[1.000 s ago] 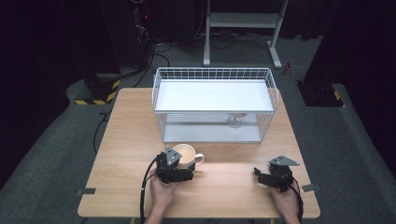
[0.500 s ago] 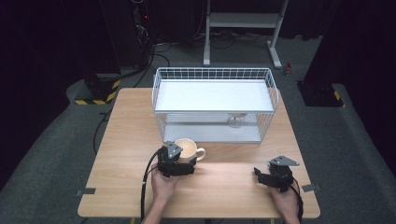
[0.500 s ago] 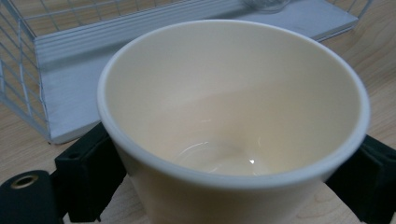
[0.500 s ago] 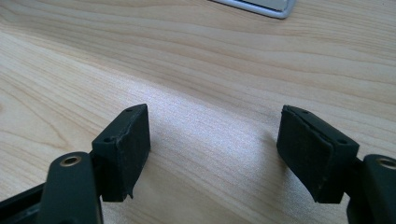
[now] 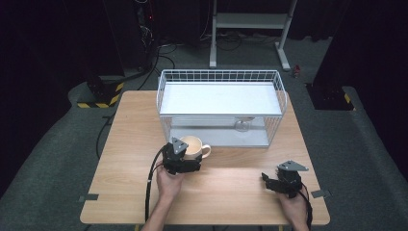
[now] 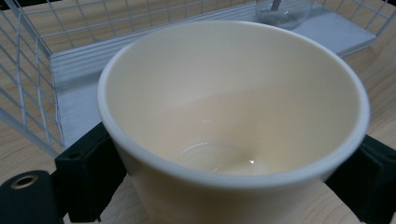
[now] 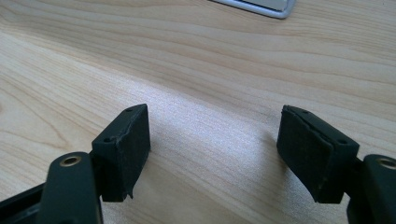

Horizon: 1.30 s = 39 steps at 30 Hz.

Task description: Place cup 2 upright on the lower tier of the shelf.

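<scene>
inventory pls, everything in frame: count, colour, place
mug: 1, cream with a handle, empty, near the table's middle, in front of the rack, between the left gripper's jaws
wire rack: 1, white, two tiers, far half of the table
glass: 1, clear, lower tier of the rack, right of centre
table: 1, light wood, centre of the high view
floor markers: yellow-and-black striped, on the grey floor off the table's far left corner
frame legs: white metal, on the floor behind the table
left gripper: 1, black, pads against the mug's sides
right gripper: 1, black, jaws apart over bare wood, near right of the table
hands: 2, bottom edge of the high view
</scene>
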Each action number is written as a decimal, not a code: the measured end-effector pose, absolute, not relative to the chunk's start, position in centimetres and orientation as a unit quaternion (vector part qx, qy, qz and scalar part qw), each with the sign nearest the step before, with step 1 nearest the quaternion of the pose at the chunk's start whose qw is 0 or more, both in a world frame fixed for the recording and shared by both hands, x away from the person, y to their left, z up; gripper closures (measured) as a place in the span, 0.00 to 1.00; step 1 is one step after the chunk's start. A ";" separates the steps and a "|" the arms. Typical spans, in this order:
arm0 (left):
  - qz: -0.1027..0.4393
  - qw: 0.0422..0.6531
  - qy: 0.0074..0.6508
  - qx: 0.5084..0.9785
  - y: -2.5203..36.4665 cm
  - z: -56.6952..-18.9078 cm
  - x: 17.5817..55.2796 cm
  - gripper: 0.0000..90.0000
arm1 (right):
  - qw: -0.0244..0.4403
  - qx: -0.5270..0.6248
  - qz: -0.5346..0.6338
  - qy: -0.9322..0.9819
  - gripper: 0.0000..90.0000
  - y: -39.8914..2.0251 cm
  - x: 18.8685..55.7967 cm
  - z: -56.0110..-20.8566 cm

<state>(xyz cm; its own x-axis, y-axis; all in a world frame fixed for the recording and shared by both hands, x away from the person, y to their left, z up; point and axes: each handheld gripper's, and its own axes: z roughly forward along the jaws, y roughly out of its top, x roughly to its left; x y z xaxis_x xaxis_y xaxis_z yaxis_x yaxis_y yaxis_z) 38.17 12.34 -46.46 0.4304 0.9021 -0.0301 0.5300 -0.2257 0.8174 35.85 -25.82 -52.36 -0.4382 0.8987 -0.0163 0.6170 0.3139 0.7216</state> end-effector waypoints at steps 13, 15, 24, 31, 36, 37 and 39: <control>0.247 0.388 0.486 0.743 11.7 -46.1 40.9 0.10 | 0.214 0.485 0.329 0.782 0.28 -25.8 35.9 -52.4; 0.249 0.389 0.484 0.743 11.7 -46.1 41.0 0.10 | 0.214 0.485 0.328 0.782 0.29 -25.8 35.8 -52.4; 0.253 0.388 0.500 0.732 11.9 -46.9 42.2 0.10 | 0.214 0.485 0.329 0.782 0.29 -25.8 35.9 -52.4; 0.251 0.390 0.507 0.727 12.0 -47.2 42.8 0.10 | 0.214 0.486 0.328 0.782 0.29 -25.8 35.8 -52.4; 0.251 0.388 0.509 0.726 12.0 -47.5 43.1 0.10 | 0.214 0.486 0.328 0.781 0.28 -25.8 35.8 -52.4; 0.251 0.388 0.509 0.726 12.0 -47.5 43.1 0.10 | 0.214 0.486 0.328 0.781 0.28 -25.8 35.8 -52.4; 0.250 0.389 0.512 0.724 11.9 -47.7 43.3 0.10 | 0.214 0.486 0.328 0.782 0.29 -25.8 35.8 -52.4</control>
<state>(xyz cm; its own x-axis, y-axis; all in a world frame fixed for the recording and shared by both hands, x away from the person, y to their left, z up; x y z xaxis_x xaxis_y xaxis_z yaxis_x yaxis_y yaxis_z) 43.28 11.88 -47.68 0.3512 0.9357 -0.0354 0.5459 -0.1739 0.8196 35.84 -25.82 -52.35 -0.4370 0.8993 -0.0152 0.6190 0.3129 0.7204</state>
